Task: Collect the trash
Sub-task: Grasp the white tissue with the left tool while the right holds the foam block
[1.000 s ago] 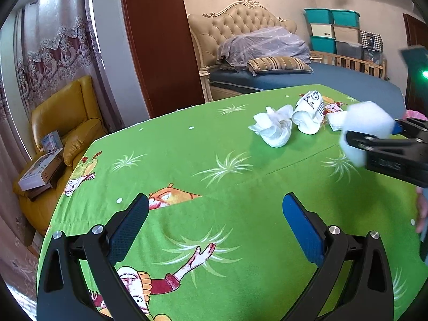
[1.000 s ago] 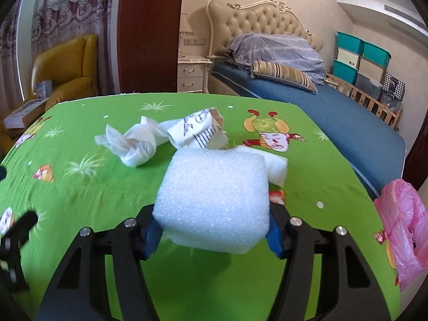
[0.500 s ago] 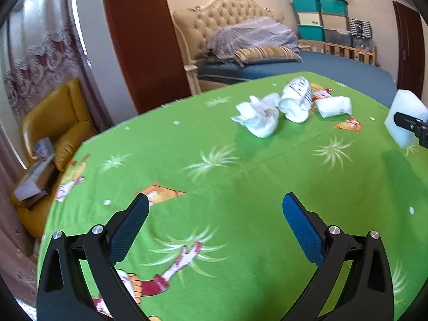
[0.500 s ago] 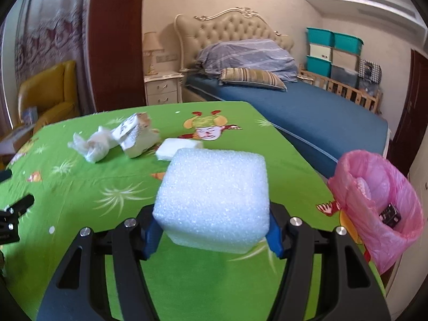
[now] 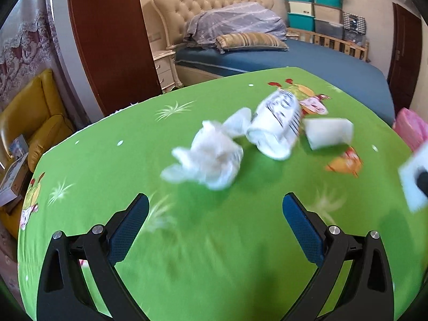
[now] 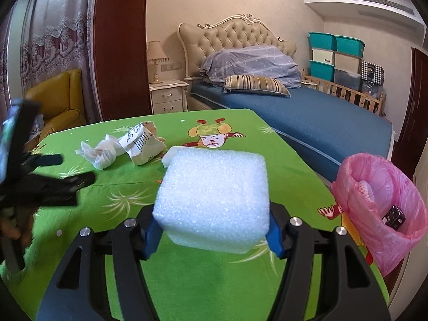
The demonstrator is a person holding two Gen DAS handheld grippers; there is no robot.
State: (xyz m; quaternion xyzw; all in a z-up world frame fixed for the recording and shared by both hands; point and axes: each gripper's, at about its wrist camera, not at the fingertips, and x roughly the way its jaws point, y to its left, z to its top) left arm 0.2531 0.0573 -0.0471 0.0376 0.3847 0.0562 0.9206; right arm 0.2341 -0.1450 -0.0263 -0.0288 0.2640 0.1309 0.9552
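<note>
A bedroom with a tufted bed behind holds the desk (image 6: 187,281), draped in a green cartoon cloth. The right tool (image 6: 211,230) is clamped on a white foam block (image 6: 214,200), its blue pads pressing both sides, short of the pink trash bag (image 6: 379,214) that hangs off the desk's right edge. The bag's mouth is soft and sagging, so a release too early or off-centre could bounce the light block off the rim to the floor. The left tool (image 5: 214,219), its pads wide apart and empty, hovers near the crumpled tissue (image 5: 208,160), with the printed paper wad (image 5: 275,128) touching it; a careless closing could snag the cloth or drag both pieces.
</note>
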